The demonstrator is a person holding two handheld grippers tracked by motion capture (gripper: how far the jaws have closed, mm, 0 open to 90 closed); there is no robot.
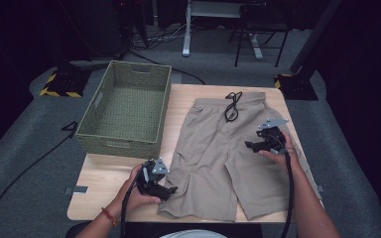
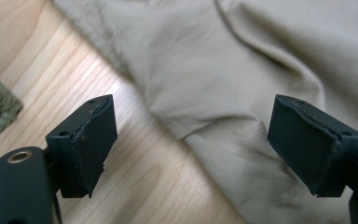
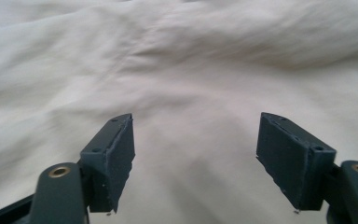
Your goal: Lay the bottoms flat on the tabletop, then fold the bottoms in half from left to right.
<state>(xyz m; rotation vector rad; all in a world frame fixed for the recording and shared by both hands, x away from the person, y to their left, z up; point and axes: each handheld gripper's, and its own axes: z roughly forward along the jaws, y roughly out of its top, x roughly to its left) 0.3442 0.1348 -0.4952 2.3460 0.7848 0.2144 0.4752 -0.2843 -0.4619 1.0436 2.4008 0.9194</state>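
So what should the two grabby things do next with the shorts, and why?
Probably lower the left hand-held gripper onto the near left edge of the tan shorts and close on it. Both sets of jaws stand open with nothing between them, the shorts lie spread flat on the table, and the right hand-held gripper hovers over the other leg, so a fold looks likely.

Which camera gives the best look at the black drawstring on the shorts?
The high view: the drawstring lies looped at the waistband of the shorts, whole and unblocked. The left gripper view has just a shorts edge on the table; the right gripper view, plain fabric.
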